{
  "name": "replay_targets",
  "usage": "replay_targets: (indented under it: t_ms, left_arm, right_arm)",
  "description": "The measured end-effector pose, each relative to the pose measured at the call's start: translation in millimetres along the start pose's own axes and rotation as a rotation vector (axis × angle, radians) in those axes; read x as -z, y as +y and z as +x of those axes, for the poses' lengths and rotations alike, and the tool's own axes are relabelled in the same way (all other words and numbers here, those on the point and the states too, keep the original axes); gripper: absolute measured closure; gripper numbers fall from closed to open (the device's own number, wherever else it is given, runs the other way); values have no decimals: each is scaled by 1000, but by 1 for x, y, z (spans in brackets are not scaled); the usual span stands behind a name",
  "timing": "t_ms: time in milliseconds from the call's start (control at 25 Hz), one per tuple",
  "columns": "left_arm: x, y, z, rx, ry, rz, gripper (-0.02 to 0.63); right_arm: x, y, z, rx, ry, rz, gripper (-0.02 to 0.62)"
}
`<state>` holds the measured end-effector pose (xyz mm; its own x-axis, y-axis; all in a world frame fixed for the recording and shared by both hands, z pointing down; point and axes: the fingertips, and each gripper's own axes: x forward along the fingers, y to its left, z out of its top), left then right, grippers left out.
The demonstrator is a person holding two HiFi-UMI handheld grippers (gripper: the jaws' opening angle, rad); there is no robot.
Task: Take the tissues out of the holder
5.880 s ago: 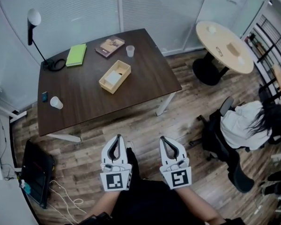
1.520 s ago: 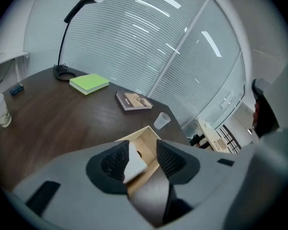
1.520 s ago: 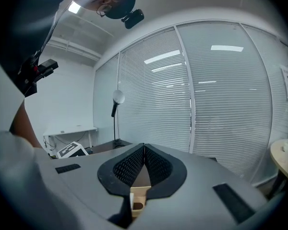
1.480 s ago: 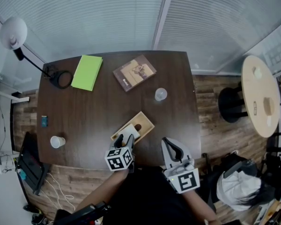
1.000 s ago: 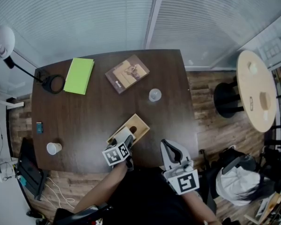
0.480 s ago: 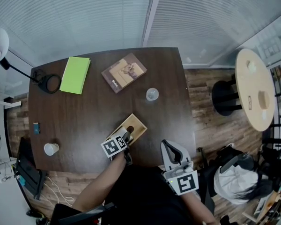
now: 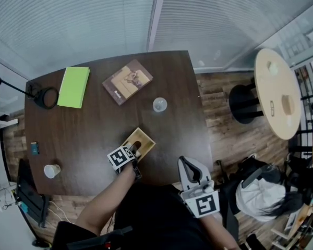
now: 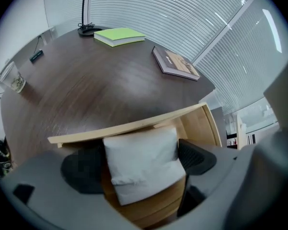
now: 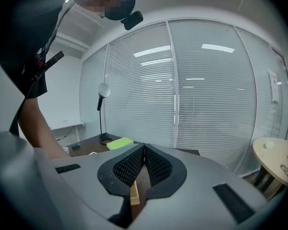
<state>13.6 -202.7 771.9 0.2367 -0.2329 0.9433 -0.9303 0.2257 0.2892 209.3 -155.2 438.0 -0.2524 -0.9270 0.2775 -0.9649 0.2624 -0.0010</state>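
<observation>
Tissues [image 8: 143, 169] lie in the holder [image 8: 201, 123] near the surface's [image 7: 88, 124] front edge, between the left gripper's [image 7: 134, 149] spread jaws, which have just been opening, probably to straddle the stack. Only the left gripper view shows this; the head view shows the right gripper [image 7: 187, 163], pressed together, held aside.

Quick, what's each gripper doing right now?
Left gripper: open, jaws just been opening, tissues between them, ungripped.
Right gripper: shut, empty.

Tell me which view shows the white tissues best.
The left gripper view: the tissues fill its middle, inside the wooden holder. In the head view the left gripper covers them. The right gripper view shows only a strip of the holder.
</observation>
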Motion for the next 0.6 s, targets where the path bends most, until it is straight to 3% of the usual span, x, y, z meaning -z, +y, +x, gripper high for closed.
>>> replay_targets:
  t_ms: [600]
  left_arm:
    - [4, -2, 20, -50, 29, -2, 92]
  right_arm:
    - [11, -16, -14, 58, 38, 9, 586]
